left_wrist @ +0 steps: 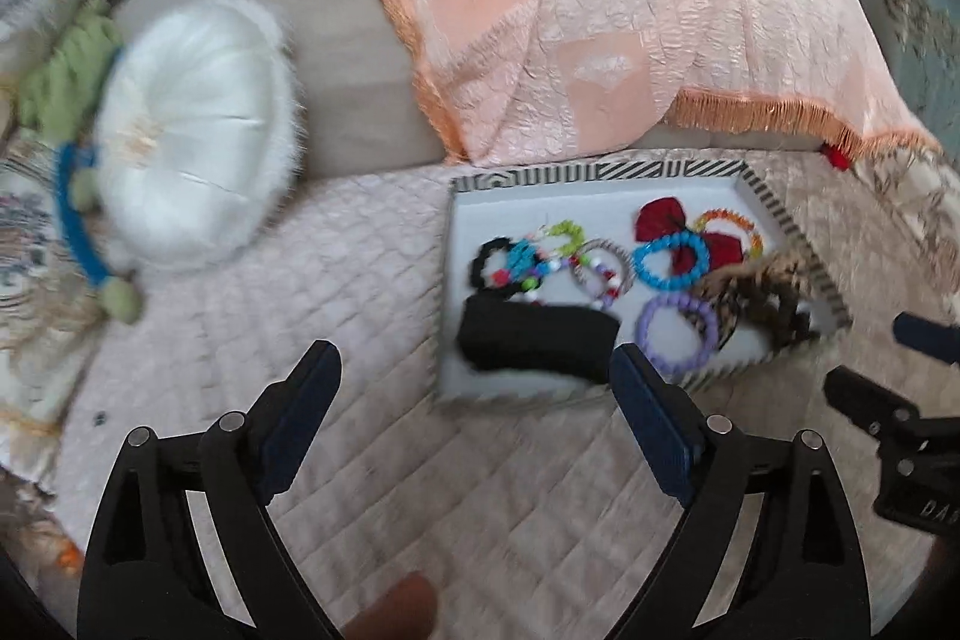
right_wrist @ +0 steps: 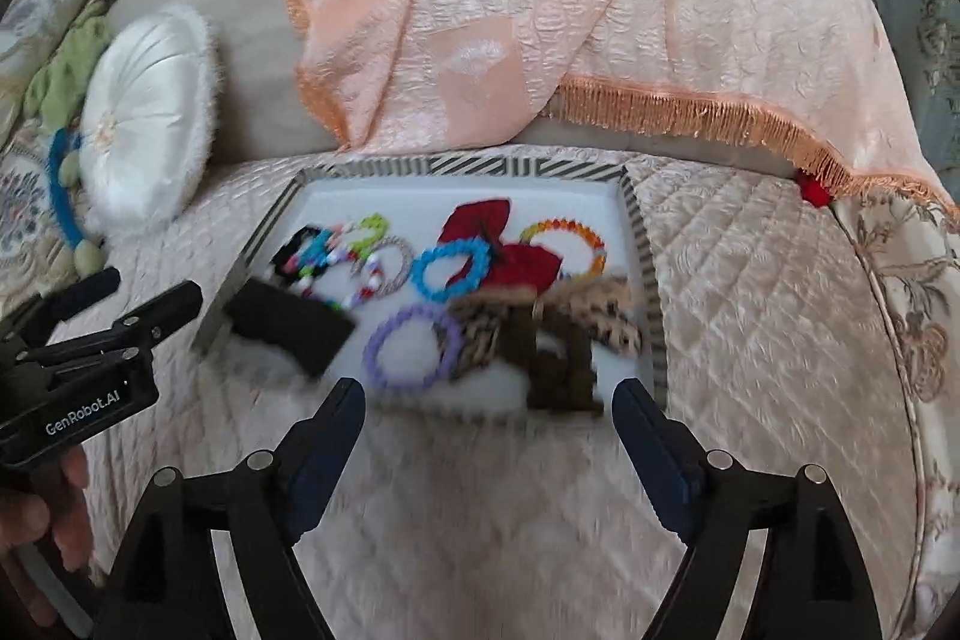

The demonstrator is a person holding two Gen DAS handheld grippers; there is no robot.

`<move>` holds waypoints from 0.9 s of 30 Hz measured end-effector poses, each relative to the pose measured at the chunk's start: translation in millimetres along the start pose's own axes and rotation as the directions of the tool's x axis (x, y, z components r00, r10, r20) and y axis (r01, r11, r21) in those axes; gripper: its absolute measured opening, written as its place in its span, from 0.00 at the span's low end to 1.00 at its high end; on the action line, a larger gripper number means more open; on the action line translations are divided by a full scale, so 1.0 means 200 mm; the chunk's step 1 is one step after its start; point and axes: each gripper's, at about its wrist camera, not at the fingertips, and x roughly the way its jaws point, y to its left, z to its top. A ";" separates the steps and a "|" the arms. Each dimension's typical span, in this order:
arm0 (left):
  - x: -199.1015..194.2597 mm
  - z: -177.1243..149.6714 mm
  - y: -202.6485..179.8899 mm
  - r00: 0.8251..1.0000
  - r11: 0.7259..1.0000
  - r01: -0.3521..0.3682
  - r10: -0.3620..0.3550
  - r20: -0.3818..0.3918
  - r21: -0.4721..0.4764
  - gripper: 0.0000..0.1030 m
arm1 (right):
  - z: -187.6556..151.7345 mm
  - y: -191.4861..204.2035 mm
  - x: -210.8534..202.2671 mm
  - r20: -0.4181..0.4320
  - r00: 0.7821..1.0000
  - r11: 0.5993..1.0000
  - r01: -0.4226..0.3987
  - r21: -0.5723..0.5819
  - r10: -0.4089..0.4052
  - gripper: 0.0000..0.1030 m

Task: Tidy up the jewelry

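Observation:
A striped-rim white tray (left_wrist: 600,174) (right_wrist: 468,166) lies on the quilted bed cover. It holds several beaded bracelets: blue (left_wrist: 671,261) (right_wrist: 451,273), purple (left_wrist: 677,329) (right_wrist: 413,347), orange (left_wrist: 729,226) (right_wrist: 564,238), green (left_wrist: 567,232). It also holds a red bow (left_wrist: 663,217) (right_wrist: 504,244), a black pouch (left_wrist: 534,337) (right_wrist: 294,331) and leopard-print hair clips (left_wrist: 762,292) (right_wrist: 558,334). My left gripper (left_wrist: 477,370) is open and empty, just short of the tray's near left corner. My right gripper (right_wrist: 489,397) is open and empty at the tray's near edge.
A white round cushion (left_wrist: 192,136) (right_wrist: 147,112) and a blue-green toy (left_wrist: 78,226) lie to the left. A peach fringed blanket (left_wrist: 600,10) (right_wrist: 600,10) drapes behind the tray. The quilted cover (left_wrist: 300,280) (right_wrist: 750,280) spreads around. The other gripper shows at each view's edge (left_wrist: 900,436) (right_wrist: 78,358).

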 end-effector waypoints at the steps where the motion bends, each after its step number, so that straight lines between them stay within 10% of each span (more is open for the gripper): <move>1: -0.02 -0.02 0.00 1.000 1.000 -0.008 0.008 0.002 -0.002 0.89 | -0.04 0.01 -0.02 0.001 1.000 1.000 0.002 -0.007 -0.002 0.80; 27: 0.05 -0.08 -0.14 0.989 0.993 0.115 -0.117 -0.089 -0.025 0.89 | -0.09 0.00 -0.06 0.051 0.992 0.993 0.115 0.006 -0.115 0.80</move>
